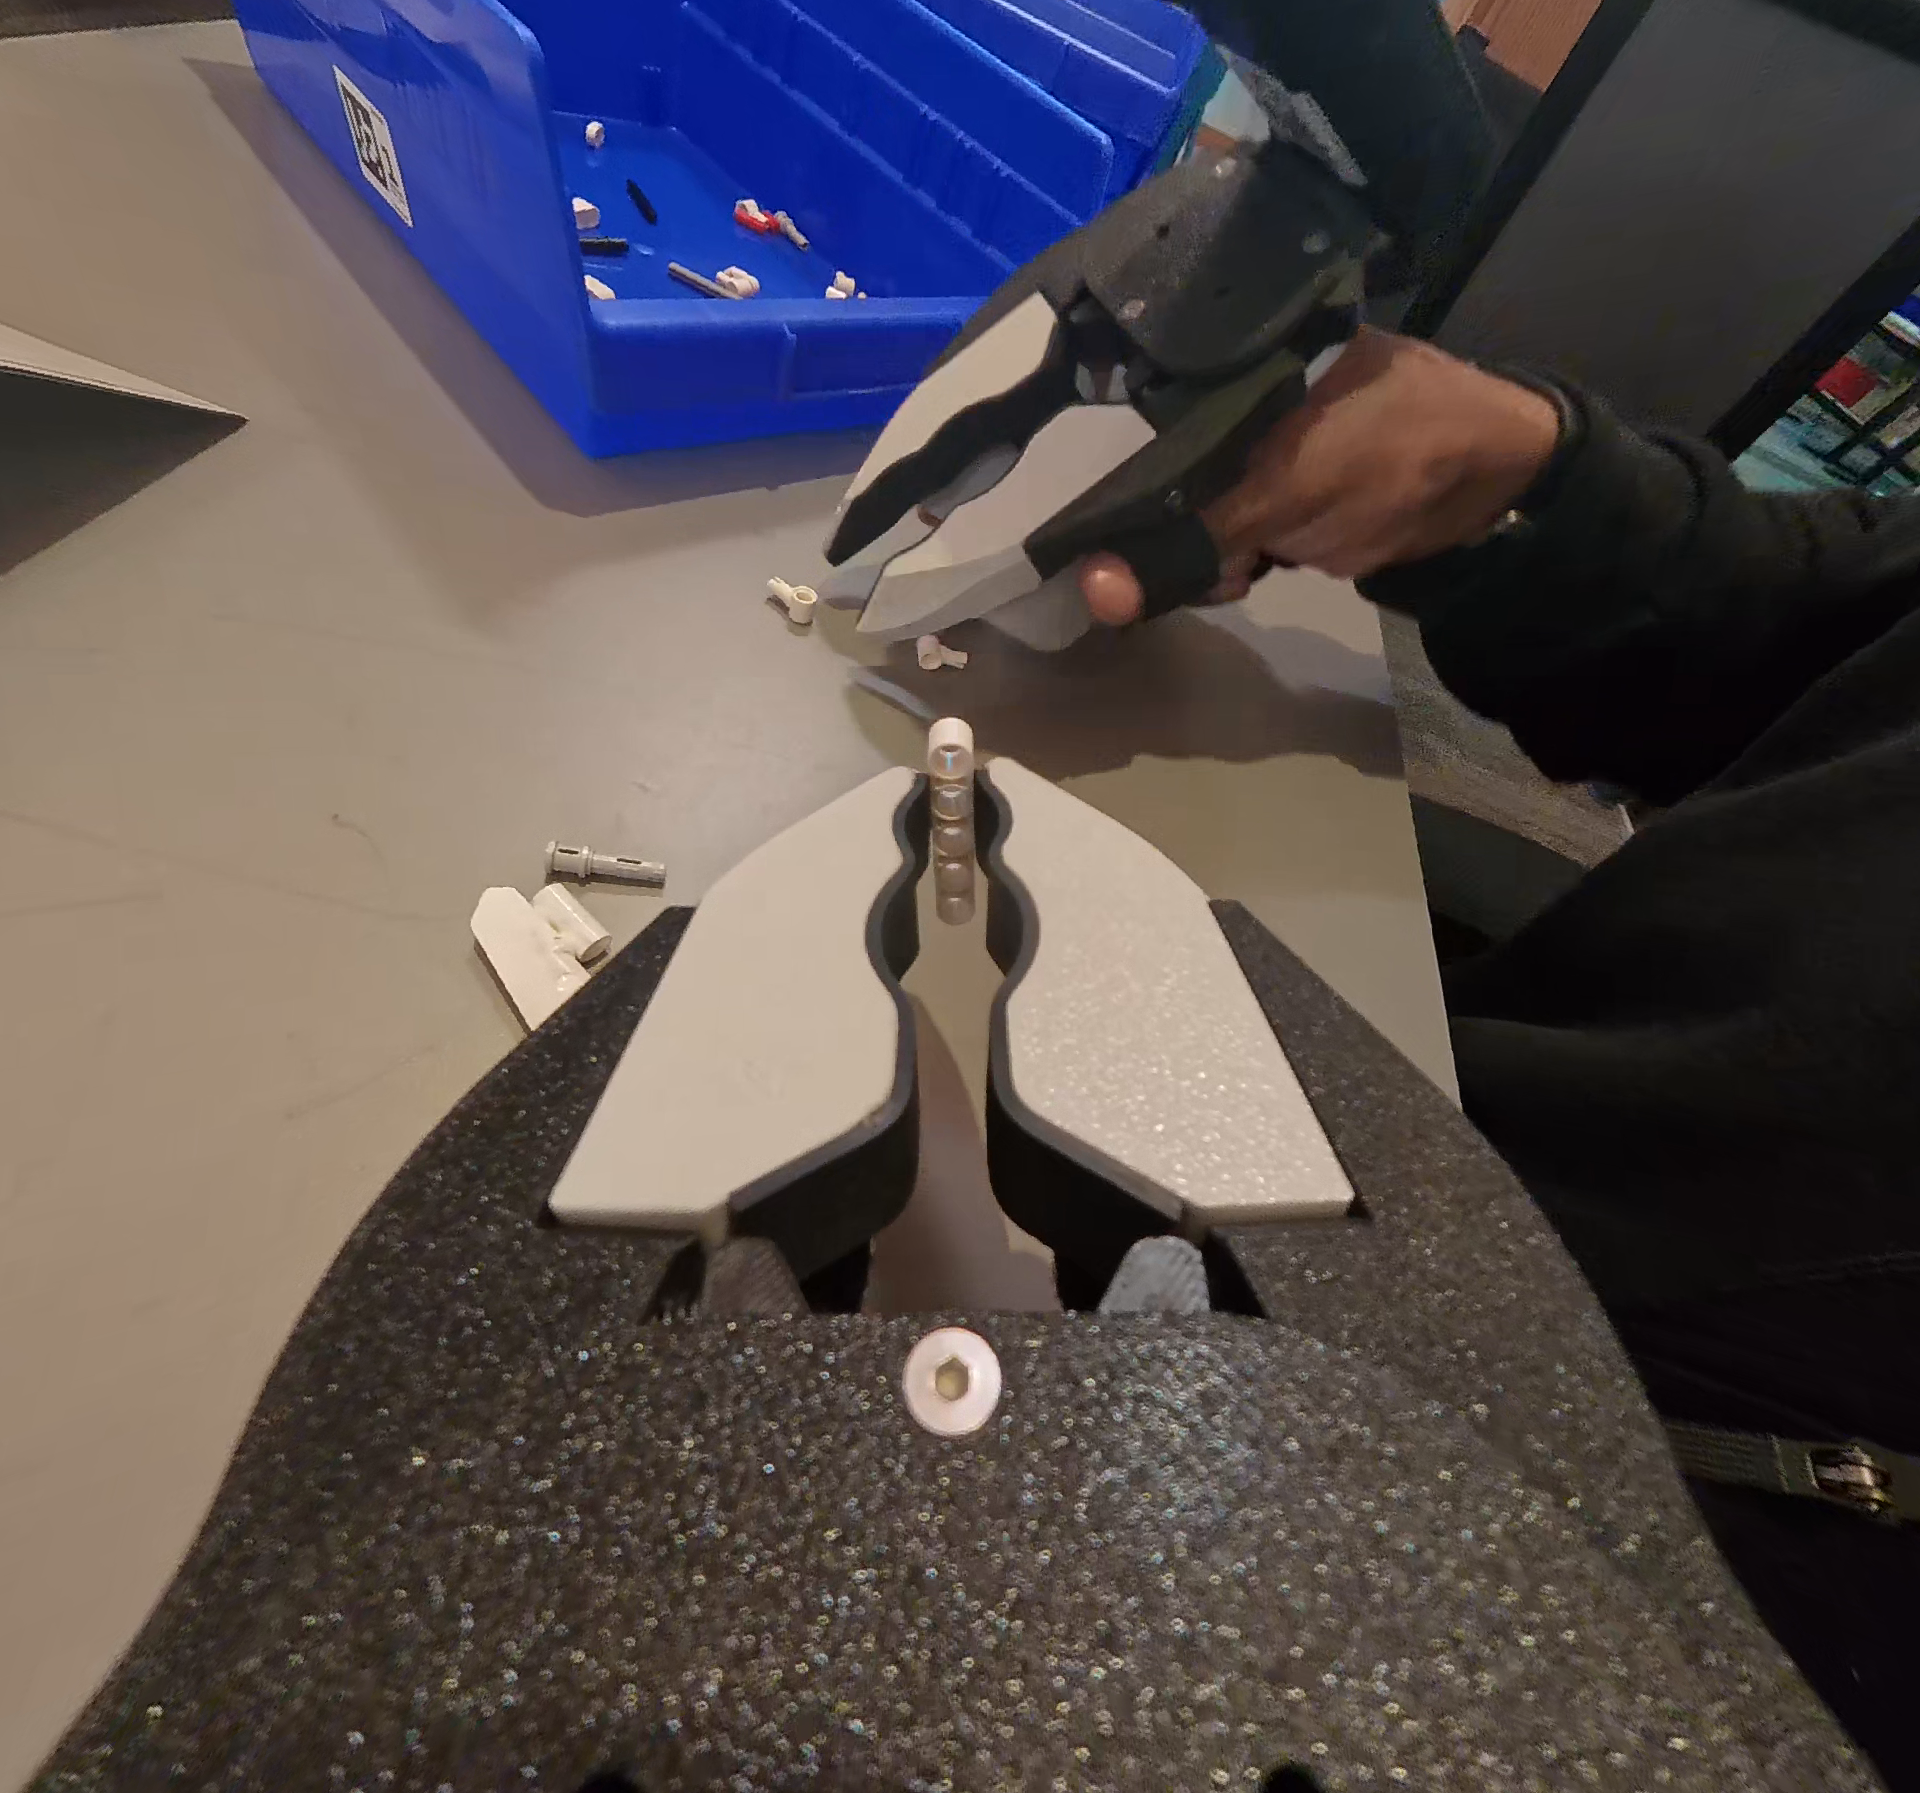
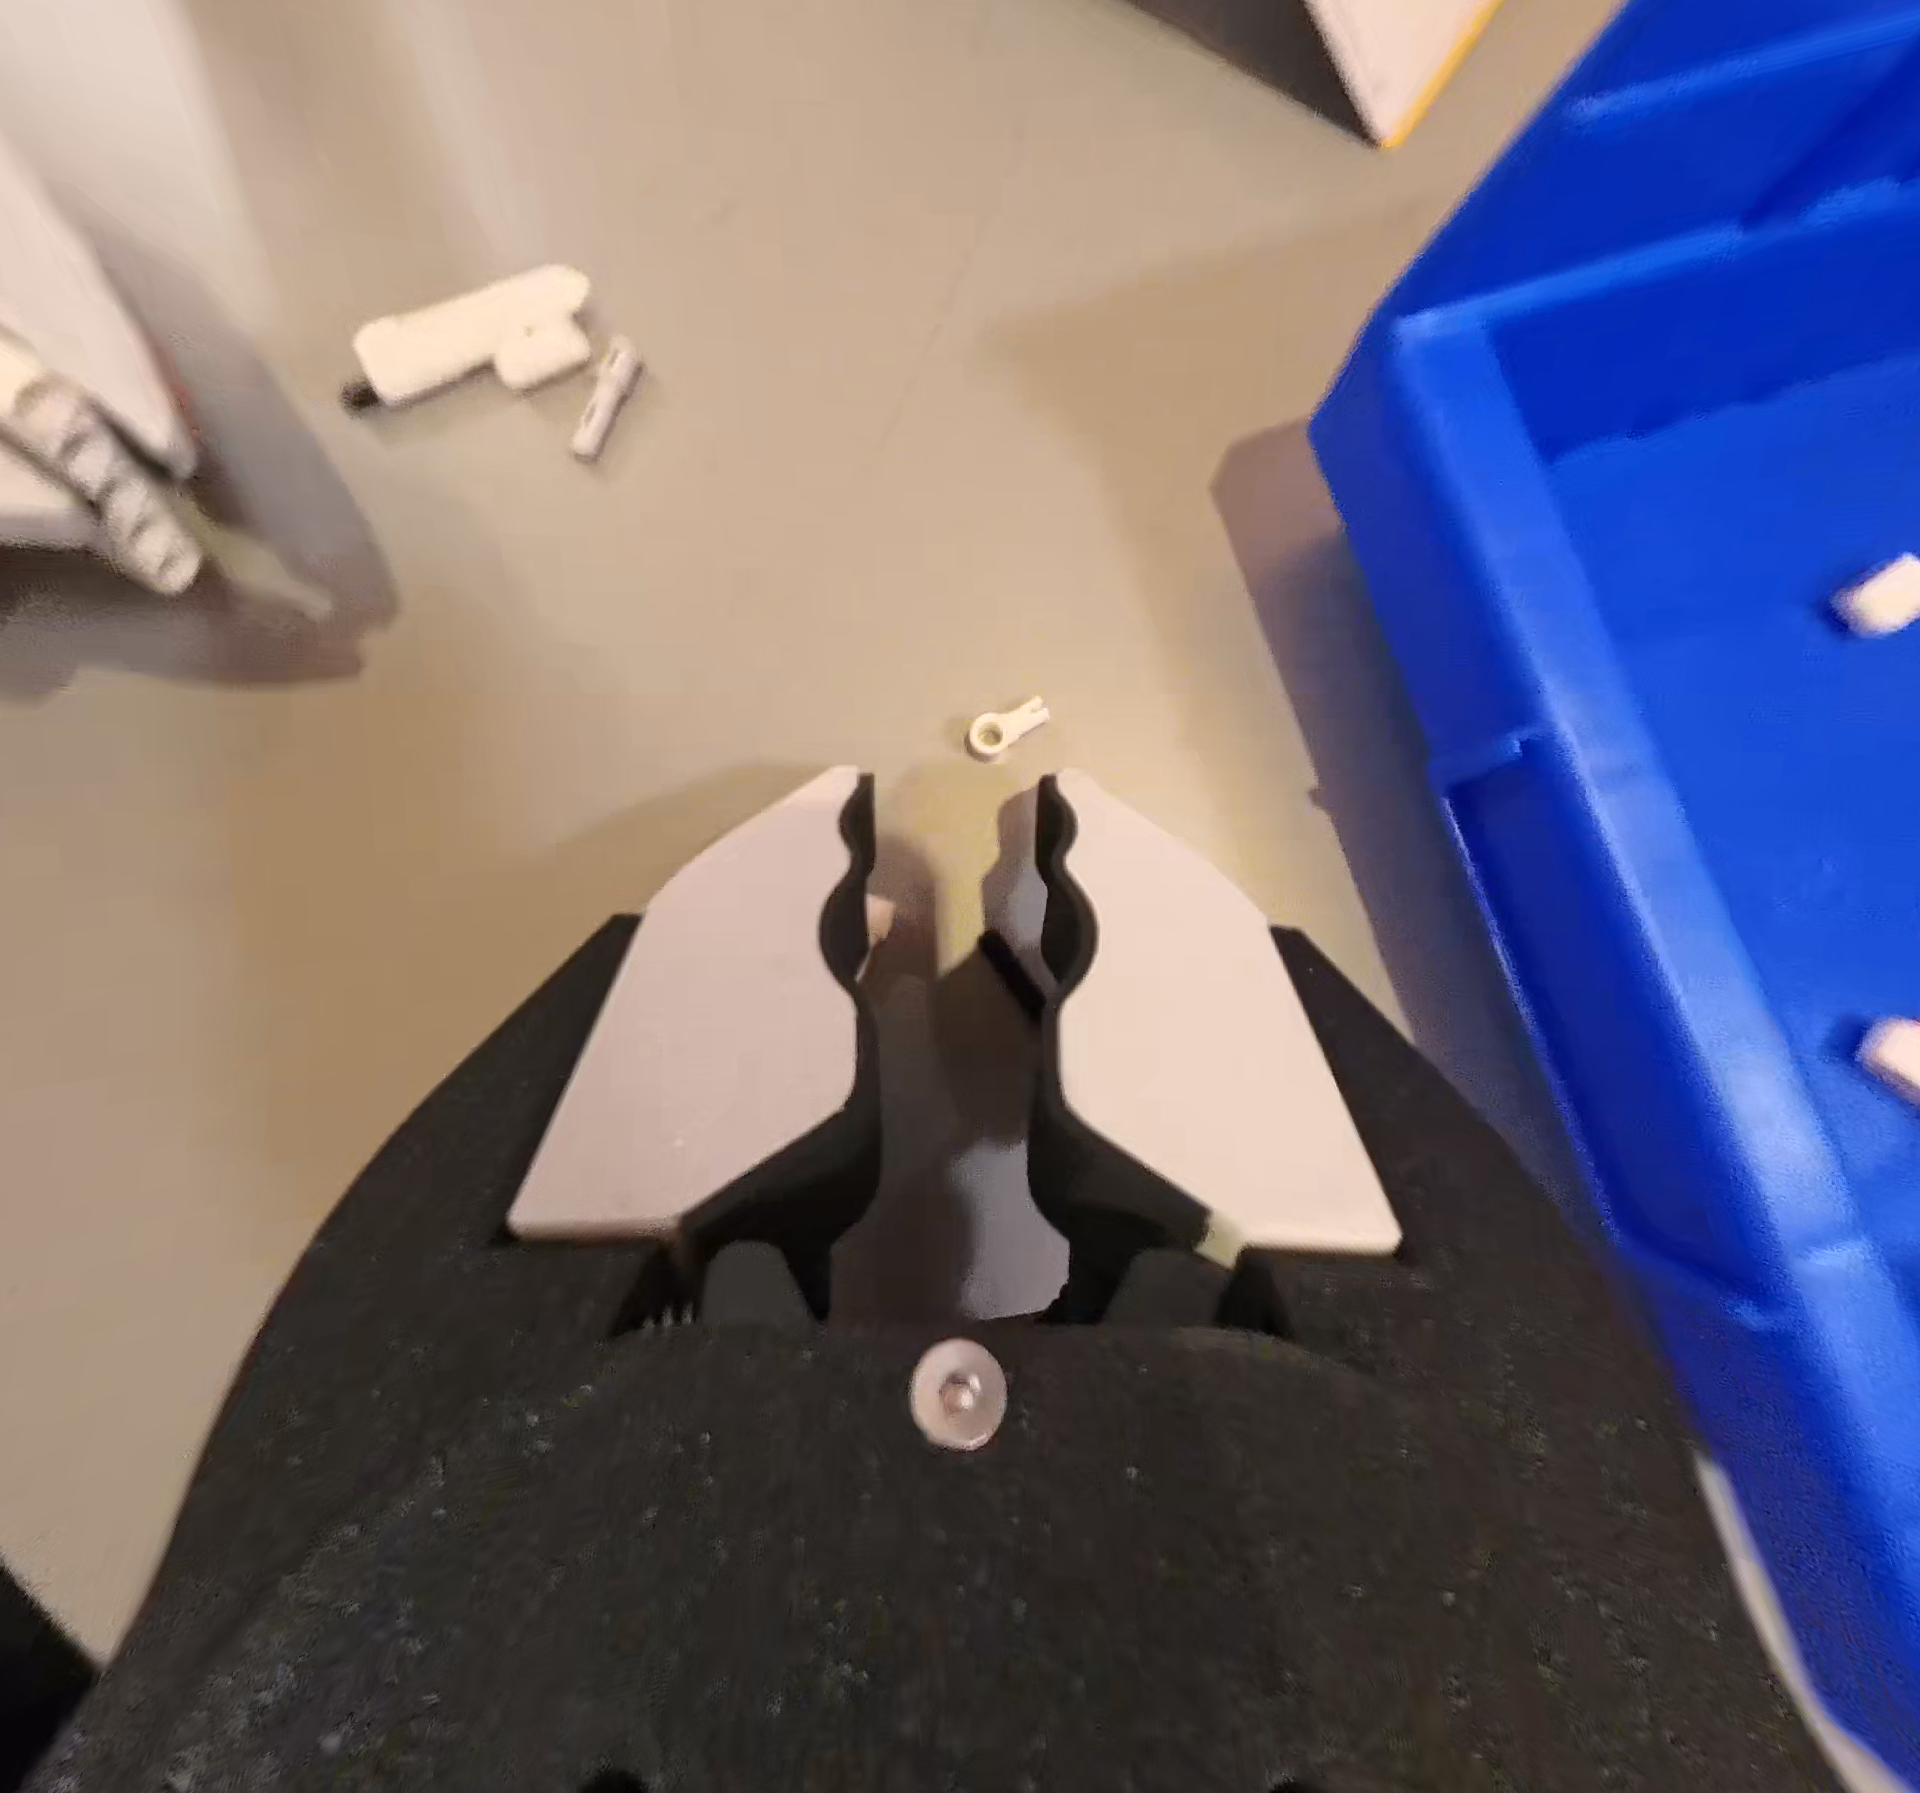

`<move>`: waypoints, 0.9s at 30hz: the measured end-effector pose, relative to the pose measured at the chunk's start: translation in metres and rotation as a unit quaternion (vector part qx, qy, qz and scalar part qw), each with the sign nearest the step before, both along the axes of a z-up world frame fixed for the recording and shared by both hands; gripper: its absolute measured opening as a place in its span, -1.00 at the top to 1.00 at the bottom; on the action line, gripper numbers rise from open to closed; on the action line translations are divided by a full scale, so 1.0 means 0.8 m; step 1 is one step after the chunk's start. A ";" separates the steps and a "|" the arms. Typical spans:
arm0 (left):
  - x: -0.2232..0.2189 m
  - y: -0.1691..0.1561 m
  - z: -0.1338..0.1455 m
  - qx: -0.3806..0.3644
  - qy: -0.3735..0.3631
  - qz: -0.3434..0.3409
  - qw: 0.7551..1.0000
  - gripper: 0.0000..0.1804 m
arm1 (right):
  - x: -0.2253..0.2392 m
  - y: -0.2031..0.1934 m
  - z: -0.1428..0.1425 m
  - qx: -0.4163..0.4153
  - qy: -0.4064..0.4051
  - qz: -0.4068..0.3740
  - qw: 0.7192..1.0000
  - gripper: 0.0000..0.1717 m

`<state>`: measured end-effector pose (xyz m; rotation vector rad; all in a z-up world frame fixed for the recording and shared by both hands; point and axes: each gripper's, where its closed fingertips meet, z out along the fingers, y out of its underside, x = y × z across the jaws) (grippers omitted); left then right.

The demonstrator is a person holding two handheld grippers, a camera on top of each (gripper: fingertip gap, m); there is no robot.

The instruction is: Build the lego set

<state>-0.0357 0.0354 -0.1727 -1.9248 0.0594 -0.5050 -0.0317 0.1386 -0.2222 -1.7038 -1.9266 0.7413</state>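
**Left clamped on beam, right empty over pin**

Left gripper [image 1: 951,787] pinches a white holed beam [image 1: 952,829] edge-on between its pads, one end poking past the tips – probably to leave the holes clear. Right gripper [image 2: 956,787] gapes, nothing in it, low over the table [image 2: 727,185] – white pin [image 2: 1003,727] just ahead, blue bin [image 2: 1662,600] alongside

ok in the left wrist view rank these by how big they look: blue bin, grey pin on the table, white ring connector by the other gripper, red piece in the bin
1. blue bin, far the largest.
2. grey pin.
3. white ring connector and red piece look about alike; the red piece lies farther from the camera, so their order is unsure.
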 end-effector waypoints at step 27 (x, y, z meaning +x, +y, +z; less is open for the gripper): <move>-0.003 0.000 0.000 0.001 0.014 0.007 1.000 0.92 | -0.015 -0.037 0.001 0.074 0.071 0.087 0.991 0.91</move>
